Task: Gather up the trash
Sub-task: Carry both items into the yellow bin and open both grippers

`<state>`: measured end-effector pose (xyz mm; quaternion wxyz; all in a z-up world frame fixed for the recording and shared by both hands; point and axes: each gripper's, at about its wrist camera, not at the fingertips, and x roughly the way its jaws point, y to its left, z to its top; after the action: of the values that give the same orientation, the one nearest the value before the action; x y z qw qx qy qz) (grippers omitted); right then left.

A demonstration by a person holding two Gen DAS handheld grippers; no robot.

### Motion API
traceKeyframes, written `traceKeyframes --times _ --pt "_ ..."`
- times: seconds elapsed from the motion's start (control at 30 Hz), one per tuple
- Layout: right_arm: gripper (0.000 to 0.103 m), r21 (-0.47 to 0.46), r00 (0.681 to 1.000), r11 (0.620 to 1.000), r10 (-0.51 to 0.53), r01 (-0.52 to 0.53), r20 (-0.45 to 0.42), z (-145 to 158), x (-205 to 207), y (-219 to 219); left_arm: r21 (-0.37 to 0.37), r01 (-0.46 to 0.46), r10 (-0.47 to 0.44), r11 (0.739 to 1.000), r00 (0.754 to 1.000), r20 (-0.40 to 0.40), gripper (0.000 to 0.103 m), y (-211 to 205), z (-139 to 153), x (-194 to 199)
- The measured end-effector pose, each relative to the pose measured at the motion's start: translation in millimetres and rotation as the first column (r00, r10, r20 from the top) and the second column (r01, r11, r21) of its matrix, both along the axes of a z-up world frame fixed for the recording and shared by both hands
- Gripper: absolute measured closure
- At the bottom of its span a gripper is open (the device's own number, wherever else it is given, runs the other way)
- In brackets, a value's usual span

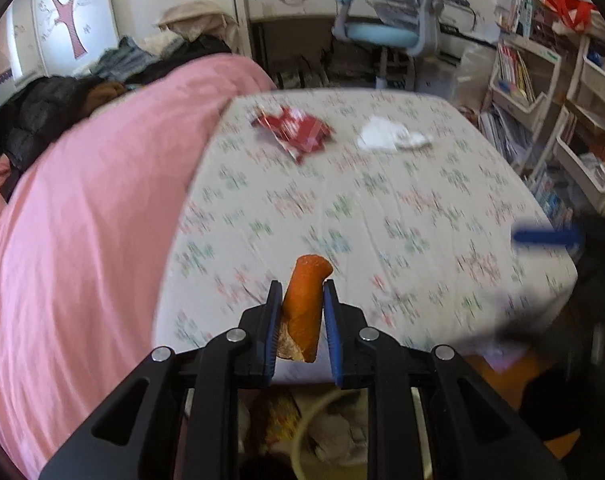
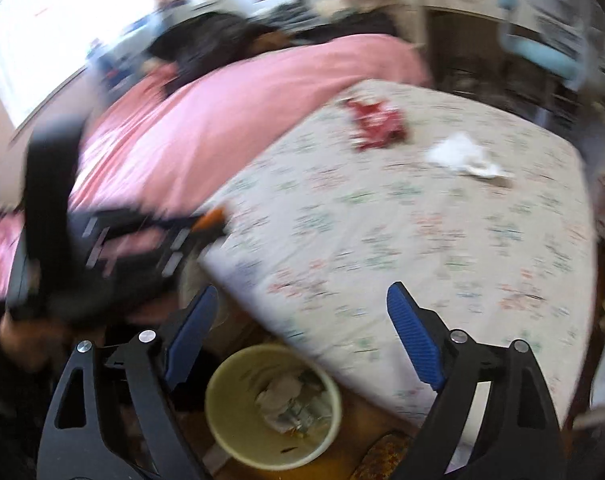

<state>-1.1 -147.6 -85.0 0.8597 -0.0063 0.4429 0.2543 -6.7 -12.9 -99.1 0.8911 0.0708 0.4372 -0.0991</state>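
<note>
Item 1: orange peel. Clamped between the blue pads of the left gripper, lower centre of the left wrist view, held upright above the near edge of the bed. Curled, with pale pith showing at its lower end. Likely light, springy and a little slick; the grip at mid-length looks sound.

Item 2: red wrapper. Lies crumpled on the floral sheet, upper centre of the frame. Probably thin, crinkly foil, almost weightless; best pinched at a raised fold rather than a flat edge.

Item 3: white tissue. On the sheet just right of the wrapper, apart from it. Soft and compressible; a pinch on its bunched middle should serve.

Item 4: right gripper. Jaws spread wide, nothing between them; lower part of the right wrist view.

Item 5: pale yellow waste bin. Bottom centre of the right wrist view, on the floor beside the bed corner, already holding crumpled paper.

Item 6: pink quilt. Fills the left of the frame, on the bed.
</note>
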Motion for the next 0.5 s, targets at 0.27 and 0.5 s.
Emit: traceKeyframes --times 0.27,0.5 --pt "0.012 -0.111 0.979 0.981 -0.144 0.16 0.144 22 -2 -13 -0.017 0.049 -0.051 0.999 0.966 -0.254 0.081 -30 -58 -52" --pt "0.007 -0.181 0.947 0.955 -0.181 0.234 0.267 36 -15 -12 0.051 0.098 -0.076 0.994 0.944 -0.321 0.041 -49 -78 -78"
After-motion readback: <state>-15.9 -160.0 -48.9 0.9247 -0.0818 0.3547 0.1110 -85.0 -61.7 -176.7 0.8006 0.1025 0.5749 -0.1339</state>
